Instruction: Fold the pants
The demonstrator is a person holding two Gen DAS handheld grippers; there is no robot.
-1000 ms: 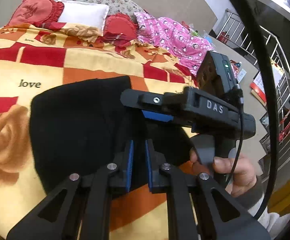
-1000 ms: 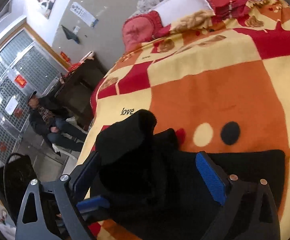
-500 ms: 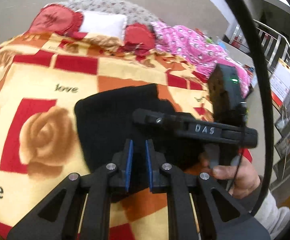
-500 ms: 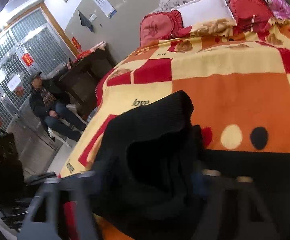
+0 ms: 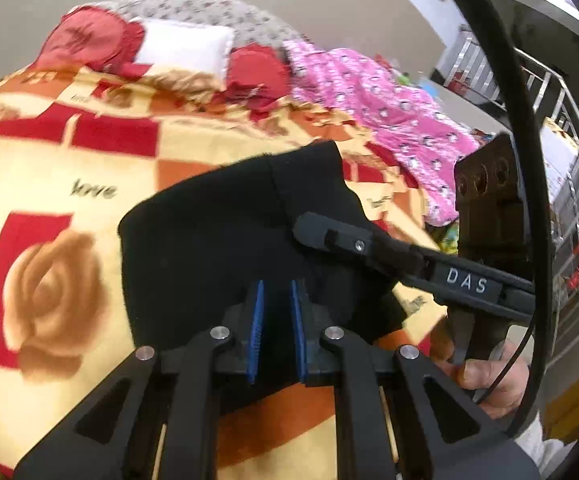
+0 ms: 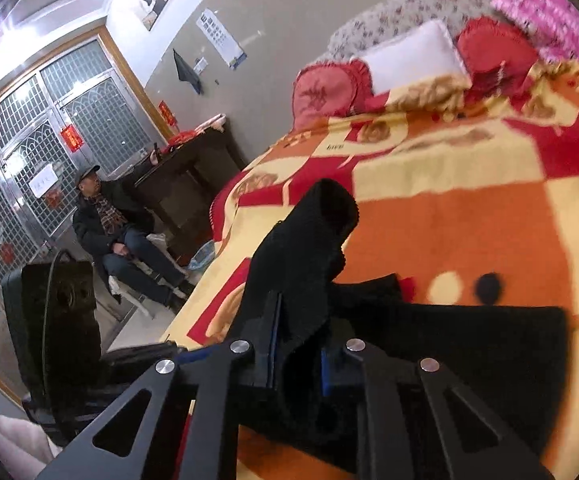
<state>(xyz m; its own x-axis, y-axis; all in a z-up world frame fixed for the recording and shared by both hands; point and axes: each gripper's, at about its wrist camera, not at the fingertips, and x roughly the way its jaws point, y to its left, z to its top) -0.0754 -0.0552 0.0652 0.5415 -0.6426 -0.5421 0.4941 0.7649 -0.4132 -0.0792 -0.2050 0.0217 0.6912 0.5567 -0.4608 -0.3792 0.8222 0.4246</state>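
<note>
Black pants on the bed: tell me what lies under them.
The black pants rest on a red, orange and yellow rose-print blanket that shows all around them. The right gripper lifts one bunched end. Whatever lies beneath the flat part is covered.

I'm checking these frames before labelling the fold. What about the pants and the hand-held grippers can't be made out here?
- Left wrist view: whether the left hand-held gripper pinches the black pants; black fabric hides the contact.
- Right wrist view: the pants' near end, hidden beneath the right hand-held gripper.
- Both views: waistband versus legs; uniform black, motion blur.
- Blanket pattern: blurred.
</note>
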